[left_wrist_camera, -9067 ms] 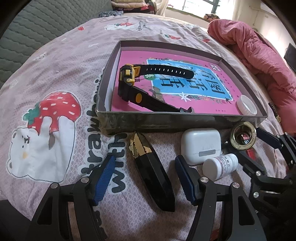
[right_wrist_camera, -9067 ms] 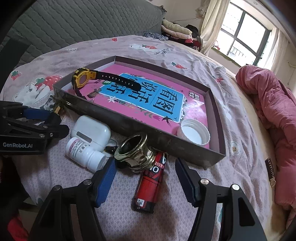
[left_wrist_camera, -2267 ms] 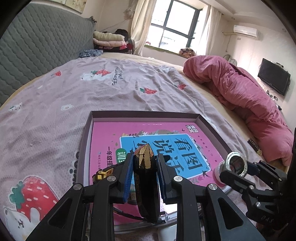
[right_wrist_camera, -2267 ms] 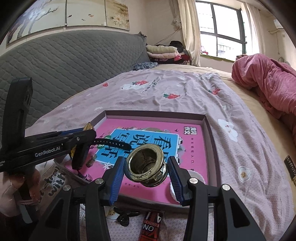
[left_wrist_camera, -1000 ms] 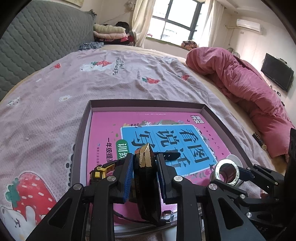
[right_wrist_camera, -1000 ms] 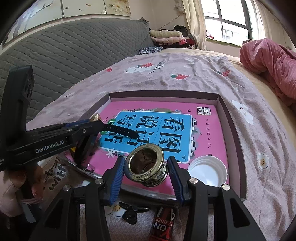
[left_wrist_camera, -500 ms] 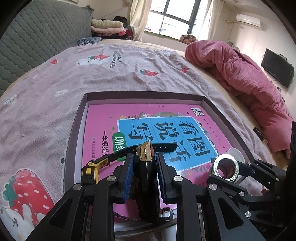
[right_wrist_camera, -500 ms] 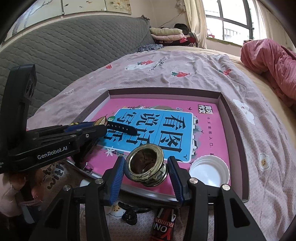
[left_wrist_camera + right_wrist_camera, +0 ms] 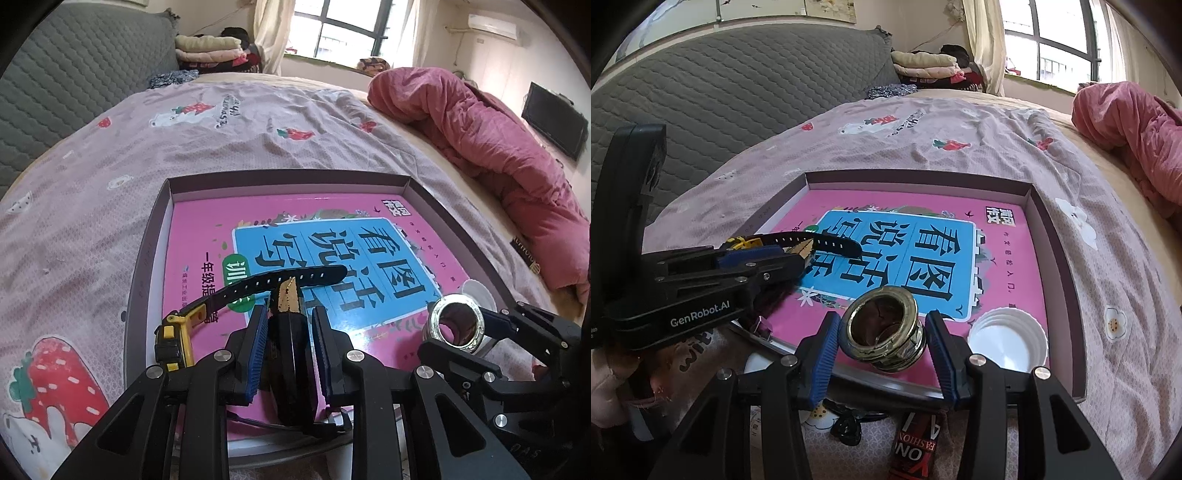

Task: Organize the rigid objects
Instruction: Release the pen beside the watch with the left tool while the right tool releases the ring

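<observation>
Pale lilac bedding printed with strawberries covers the bed, and a shallow tray with a pink book cover inside lies on it. Left tool clamps a black-and-gold faceted case over the tray's near edge, with a yellow watch at its 9 o'clock. Right tool grips a brass ring; a white lid sits at its 3 o'clock.

Watch and cap at tray's near edge

"GenRobot.AI" on left gripper; "FASHION" on red tube.
</observation>
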